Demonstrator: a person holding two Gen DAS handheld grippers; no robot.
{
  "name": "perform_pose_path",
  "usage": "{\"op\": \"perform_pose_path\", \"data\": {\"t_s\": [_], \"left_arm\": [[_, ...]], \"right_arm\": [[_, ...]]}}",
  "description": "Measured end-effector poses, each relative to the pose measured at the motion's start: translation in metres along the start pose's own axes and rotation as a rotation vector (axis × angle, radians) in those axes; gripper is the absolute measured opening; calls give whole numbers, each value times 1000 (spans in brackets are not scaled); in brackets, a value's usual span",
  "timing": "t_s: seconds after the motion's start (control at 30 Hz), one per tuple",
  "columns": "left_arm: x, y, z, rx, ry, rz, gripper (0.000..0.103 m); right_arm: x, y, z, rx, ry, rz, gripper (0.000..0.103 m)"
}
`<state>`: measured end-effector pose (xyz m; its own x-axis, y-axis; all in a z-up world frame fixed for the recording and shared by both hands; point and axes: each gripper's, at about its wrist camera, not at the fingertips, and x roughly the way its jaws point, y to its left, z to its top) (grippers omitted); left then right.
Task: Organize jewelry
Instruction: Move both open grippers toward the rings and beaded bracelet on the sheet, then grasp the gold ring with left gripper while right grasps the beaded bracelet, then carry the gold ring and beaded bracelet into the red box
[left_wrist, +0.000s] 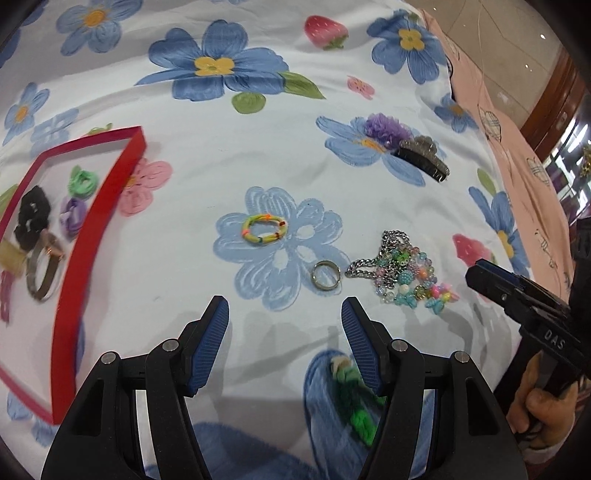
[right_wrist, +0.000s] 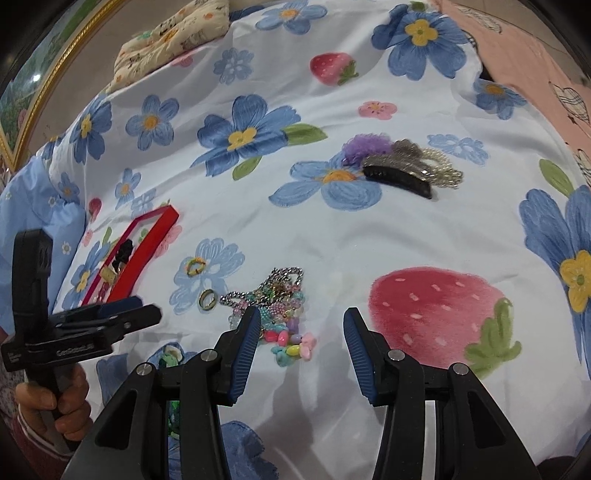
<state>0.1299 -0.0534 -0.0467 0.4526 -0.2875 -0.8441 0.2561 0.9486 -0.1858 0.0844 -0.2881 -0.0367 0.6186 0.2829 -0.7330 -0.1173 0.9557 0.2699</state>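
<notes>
A: Hovering with both claws spread and empty, you are. Left gripper sits low over the floral sheet; the metal ring lies just ahead, nearer its right finger, untouched.

B: And the colourful band?

A: Loom band further ahead, on a pale blue flower, apart from the ring. Green braided tie is partly under your left claw's right finger.

B: Right side?

A: Right gripper jaws also wide apart, holding nothing. Bead-and-chain pile lies just past its left finger, not between the pads.

B: Surface, room?

A: White sheet with blue flowers and strawberries, wrinkled. Pink cloth along the right edge, a patterned pillow at the far side, a gilt frame to the left.

B: Counts?

A: One red tray at left with about six pieces in it, blurred: a black scrunchie, green tie, lilac tie, brown strap, others unclear. One ring, one loom band, one bead pile, one cluster far right: purple scrunchie, black clip, pearl piece.
</notes>
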Motion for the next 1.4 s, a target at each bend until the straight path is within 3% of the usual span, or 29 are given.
{"op": "perform_pose_path", "data": {"t_s": [0.1, 0.47, 0.5, 0.57, 0.67, 1.0, 1.4], "left_arm": [[10, -6, 3, 22, 7, -2, 63], [44, -17, 12, 69, 33, -1, 62], [45, -18, 13, 74, 28, 0, 61], [48, -20, 13, 88, 22, 5, 42], [49, -22, 13, 102, 19, -8, 21], [24, -15, 9, 78, -23, -38, 21], [-33, 28, -6, -27, -109, -33, 21]], "right_arm": [[10, 4, 3, -14, 18, 9, 47], [52, -1, 9, 10, 109, 15, 16], [52, 0, 9, 7, 106, 15, 15], [52, 0, 9, 6, 101, 17, 8], [51, 0, 10, 10, 95, 24, 7], [29, 11, 21, 4, 18, 77, 7], [16, 55, 32, -55, -20, 137, 7]]}}
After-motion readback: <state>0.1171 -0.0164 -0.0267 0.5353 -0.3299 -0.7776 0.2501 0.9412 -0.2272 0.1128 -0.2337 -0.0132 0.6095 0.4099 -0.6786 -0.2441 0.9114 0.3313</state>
